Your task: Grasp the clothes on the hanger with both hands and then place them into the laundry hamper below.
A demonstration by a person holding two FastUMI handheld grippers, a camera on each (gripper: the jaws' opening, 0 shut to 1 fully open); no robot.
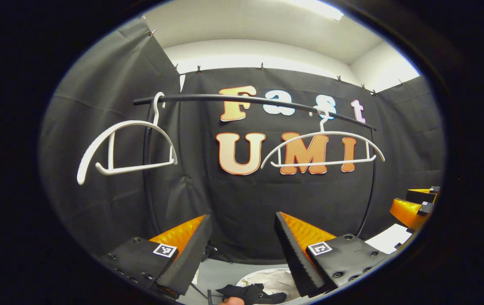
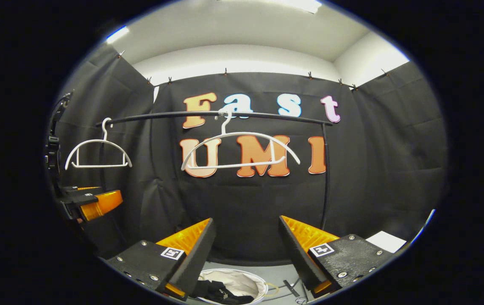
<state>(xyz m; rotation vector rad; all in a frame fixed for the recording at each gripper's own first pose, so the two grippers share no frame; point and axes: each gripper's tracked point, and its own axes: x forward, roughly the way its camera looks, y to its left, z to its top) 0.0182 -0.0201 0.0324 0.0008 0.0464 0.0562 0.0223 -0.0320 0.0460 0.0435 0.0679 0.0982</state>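
White hangers (image 1: 127,146) (image 1: 322,148) hang bare, upper frame; dark clothes (image 2: 218,292) lie in hamper (image 2: 248,281), bottom centre. Left gripper (image 1: 240,250) and right gripper (image 2: 246,250) gape empty: task seemingly complete.

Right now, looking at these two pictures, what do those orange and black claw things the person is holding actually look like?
Each gripper, left gripper and right gripper, has two wedge-shaped fingers: ribbed orange plastic outside, black foam pads on the inner faces. Each finger sits on a black block with round screws and a small square black-and-white marker. The other gripper shows at each view's edge, also orange and black.
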